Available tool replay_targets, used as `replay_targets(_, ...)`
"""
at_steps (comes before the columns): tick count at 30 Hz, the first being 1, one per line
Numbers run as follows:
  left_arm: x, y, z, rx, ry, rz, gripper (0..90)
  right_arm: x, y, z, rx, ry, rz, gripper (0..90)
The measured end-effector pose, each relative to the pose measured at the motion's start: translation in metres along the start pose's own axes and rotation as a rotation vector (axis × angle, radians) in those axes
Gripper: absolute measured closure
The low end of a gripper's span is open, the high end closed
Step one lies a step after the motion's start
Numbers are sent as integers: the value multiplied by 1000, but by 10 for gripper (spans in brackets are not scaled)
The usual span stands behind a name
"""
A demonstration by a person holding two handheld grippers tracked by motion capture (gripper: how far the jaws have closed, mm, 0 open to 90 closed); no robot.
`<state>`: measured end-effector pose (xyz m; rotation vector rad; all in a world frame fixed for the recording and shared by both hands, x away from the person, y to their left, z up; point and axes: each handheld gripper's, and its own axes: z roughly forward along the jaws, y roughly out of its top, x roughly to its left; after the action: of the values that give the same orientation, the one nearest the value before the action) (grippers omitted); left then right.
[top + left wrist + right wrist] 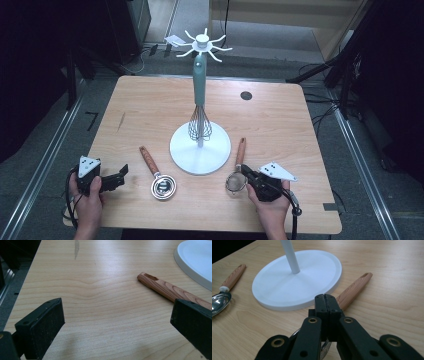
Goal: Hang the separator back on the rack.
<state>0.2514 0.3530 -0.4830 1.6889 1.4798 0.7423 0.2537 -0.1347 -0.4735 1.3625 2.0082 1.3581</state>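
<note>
A white utensil stand with hooked arms on top stands mid-table, and a teal-handled whisk hangs from it. Left of its base lies a metal measuring spoon with a wooden handle. To the right lies a small strainer with a wooden handle. My left gripper rests open on the table, left of the spoon, holding nothing. My right gripper has its jaws pressed together just over the strainer where bowl meets handle; the strainer's rim peeks out beneath.
The stand's round base and pole sit just beyond the right gripper. A dark round hole marks the table's far right. Bare wood lies along the left side and the back. Metal rails run on the floor at both sides.
</note>
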Motion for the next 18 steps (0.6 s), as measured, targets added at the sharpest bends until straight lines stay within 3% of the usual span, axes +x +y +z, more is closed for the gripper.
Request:
replay_targets(7, 0, 0, 0, 3, 1, 0, 0, -2, -9, 4, 57, -41, -33, 900)
replay_targets(18, 0, 0, 0, 4, 1, 1, 0, -16, -16, 12, 127, -55, -1, 900)
